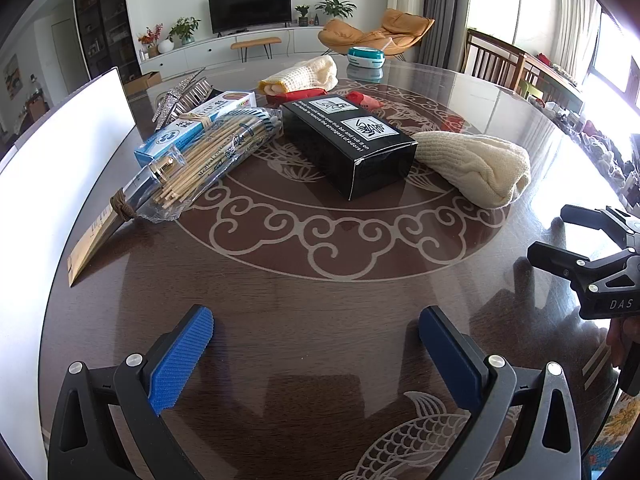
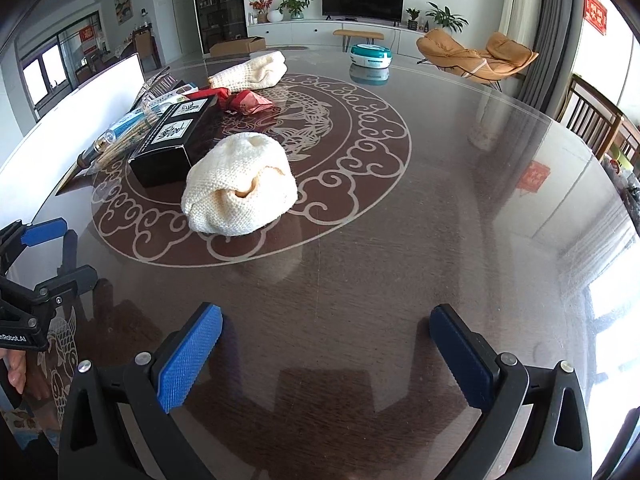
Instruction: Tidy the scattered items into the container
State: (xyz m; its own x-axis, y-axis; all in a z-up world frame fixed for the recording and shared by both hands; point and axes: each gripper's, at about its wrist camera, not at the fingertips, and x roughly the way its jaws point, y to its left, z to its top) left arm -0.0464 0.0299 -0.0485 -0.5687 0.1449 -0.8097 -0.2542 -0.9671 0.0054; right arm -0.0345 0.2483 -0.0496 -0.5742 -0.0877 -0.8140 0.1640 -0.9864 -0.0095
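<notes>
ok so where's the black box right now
The black box lies near the table's middle in the left wrist view, between the bag of cotton swabs on its left and a cream knitted cloth touching its right end.

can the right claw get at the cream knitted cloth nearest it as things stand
Probably yes. The right claw is open and empty, and only bare table lies between it and the cream knitted cloth. The black box sits on the cloth's far left, out of the way.

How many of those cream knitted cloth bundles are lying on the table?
2. One knitted bundle lies near the front beside the black box; the other sits farther back, by the red packets. More could be hidden behind the clutter.
</notes>
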